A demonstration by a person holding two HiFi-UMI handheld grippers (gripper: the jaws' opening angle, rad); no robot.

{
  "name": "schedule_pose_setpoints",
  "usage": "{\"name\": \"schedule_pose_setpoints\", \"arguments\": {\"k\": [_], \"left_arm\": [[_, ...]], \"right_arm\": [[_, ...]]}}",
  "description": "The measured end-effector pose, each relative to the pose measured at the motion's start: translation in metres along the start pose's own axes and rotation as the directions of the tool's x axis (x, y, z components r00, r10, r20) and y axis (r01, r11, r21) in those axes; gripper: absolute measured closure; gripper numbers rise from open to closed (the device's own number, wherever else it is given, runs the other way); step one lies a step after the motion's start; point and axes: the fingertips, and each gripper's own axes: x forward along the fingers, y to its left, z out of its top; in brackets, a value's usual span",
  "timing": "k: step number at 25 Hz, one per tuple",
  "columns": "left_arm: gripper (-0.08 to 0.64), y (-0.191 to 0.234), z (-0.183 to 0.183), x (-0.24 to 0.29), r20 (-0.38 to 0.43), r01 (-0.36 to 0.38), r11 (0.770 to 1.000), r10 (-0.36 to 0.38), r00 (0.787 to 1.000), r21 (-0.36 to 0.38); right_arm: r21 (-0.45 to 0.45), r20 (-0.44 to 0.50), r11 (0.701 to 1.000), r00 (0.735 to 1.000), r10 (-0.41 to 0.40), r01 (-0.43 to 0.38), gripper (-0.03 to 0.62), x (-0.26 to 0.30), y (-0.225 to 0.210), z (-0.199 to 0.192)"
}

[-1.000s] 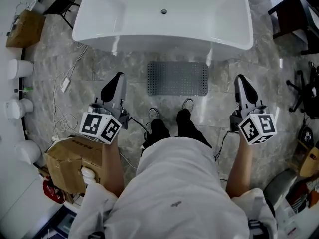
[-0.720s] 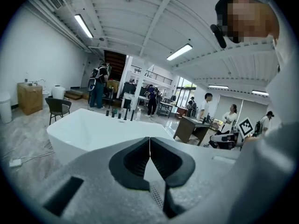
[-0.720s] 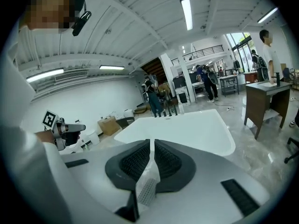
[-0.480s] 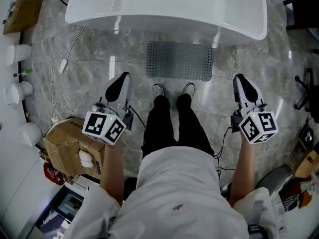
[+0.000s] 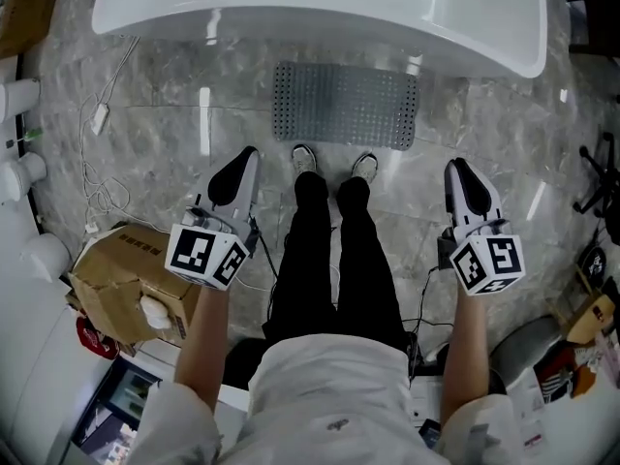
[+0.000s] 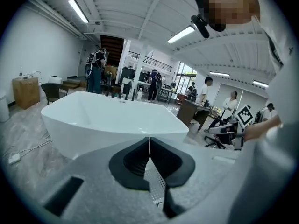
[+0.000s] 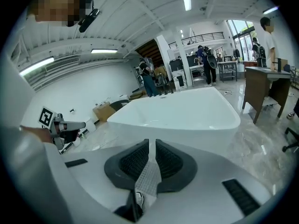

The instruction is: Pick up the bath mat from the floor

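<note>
The grey perforated bath mat (image 5: 346, 105) lies flat on the marble floor, between the white bathtub (image 5: 320, 8) and the person's shoes (image 5: 304, 158). My left gripper (image 5: 235, 170) hangs left of the legs, short of the mat's left end, shut and empty. To the right of the legs my right gripper (image 5: 459, 176) is also shut and empty, just off the mat's right end. In the left gripper view the jaws (image 6: 149, 143) meet, with the mat (image 6: 155, 182) showing below. The right gripper view shows closed jaws (image 7: 152, 146) over the mat (image 7: 148, 177).
A torn cardboard box (image 5: 121, 274) stands at the left by my left arm. A white cable and plug (image 5: 97, 124) trail over the floor at the left, beside white round fixtures (image 5: 17, 174). A black chair base (image 5: 603, 182) is at the right edge.
The head view has shifted: the tub and mat now sit higher in the picture and the legs look longer. Both grippers stay shut beside the legs.
</note>
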Motion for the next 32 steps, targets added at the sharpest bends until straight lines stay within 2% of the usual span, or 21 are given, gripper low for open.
{"name": "schedule_pose_setpoints", "arguments": {"k": [5, 12, 20, 24, 27, 32], "left_arm": [[0.546, 0.037, -0.049, 0.035, -0.053, -0.012, 1.0, 0.011, 0.999, -0.024], [0.546, 0.079, -0.137, 0.063, -0.177, -0.041, 0.993, 0.021, 0.984, -0.111], [0.546, 0.105, -0.22, 0.115, -0.262, -0.01, 0.992, -0.024, 0.965, -0.126], [0.545, 0.118, -0.263, 0.135, -0.314, -0.012, 0.987, -0.04, 0.949, -0.163], [0.545, 0.134, -0.293, 0.147, -0.351, -0.044, 0.979, -0.03, 0.936, -0.199], [0.522, 0.164, -0.343, 0.171, -0.418, -0.079, 0.975, -0.016, 0.908, -0.208]], "right_arm": [[0.016, -0.046, 0.999, 0.998, -0.038, 0.038, 0.583, 0.039, -0.018, -0.043], [0.01, -0.148, 0.998, 0.987, -0.066, 0.069, 0.58, 0.096, -0.027, -0.115], [0.035, -0.226, 0.995, 0.97, -0.088, 0.098, 0.498, 0.156, -0.061, -0.189], [0.034, -0.287, 0.993, 0.953, -0.098, 0.112, 0.443, 0.182, -0.08, -0.23], [0.031, -0.339, 0.991, 0.934, -0.114, 0.132, 0.43, 0.2, -0.102, -0.258], [0.035, -0.402, 0.985, 0.905, -0.14, 0.168, 0.422, 0.231, -0.143, -0.306]]}}
